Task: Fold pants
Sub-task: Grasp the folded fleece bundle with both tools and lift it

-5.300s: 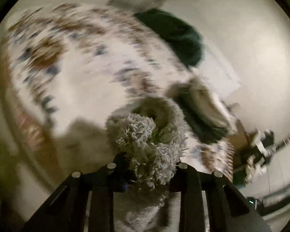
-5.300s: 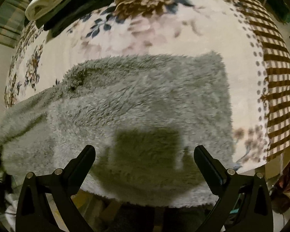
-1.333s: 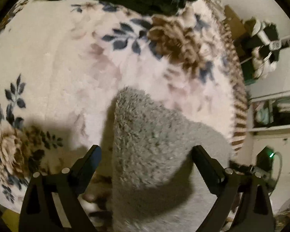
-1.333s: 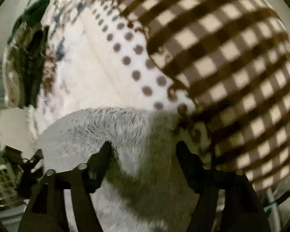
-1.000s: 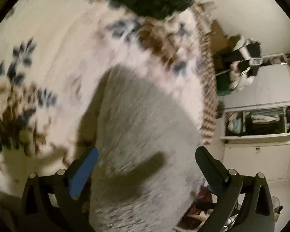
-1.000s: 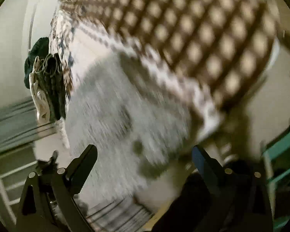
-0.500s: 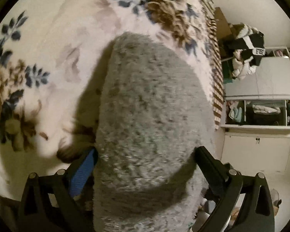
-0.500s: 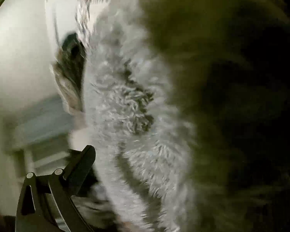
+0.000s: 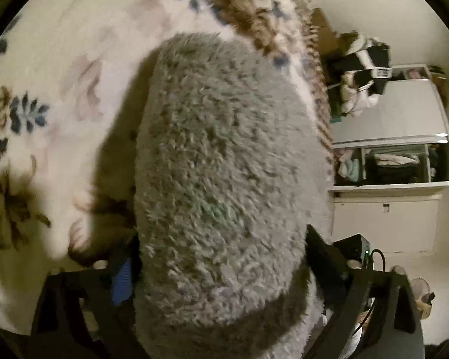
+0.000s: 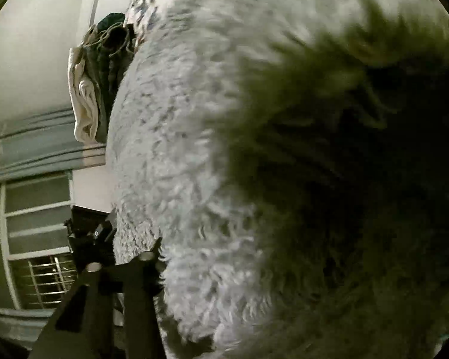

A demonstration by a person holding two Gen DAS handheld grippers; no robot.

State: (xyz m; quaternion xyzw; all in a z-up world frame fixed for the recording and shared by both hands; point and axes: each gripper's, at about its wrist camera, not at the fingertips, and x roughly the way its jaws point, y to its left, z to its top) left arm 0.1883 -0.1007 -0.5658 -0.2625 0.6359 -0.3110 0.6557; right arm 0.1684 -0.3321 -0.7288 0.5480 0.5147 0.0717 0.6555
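Both tongs have just been closing around the grey fleece pants (image 9: 224, 179). Left gripper (image 9: 221, 254) has its fingers tight against the sides of the folded bundle, one at eight o'clock, the other at four, pinching it. Right gripper (image 10: 212, 257) shows a single finger (image 10: 140, 272) at seven o'clock, pressed into the fleece; the other is buried, so its grip cannot be told. Pants lie on the floral blanket (image 9: 74, 74), dark clothes (image 10: 110, 53) piled beyond at eleven.

shaggy grey fleece pants (image 9: 224, 164), plush floral blanket (image 9: 60, 59), matt black plastic left hand-held gripper (image 9: 218, 272)
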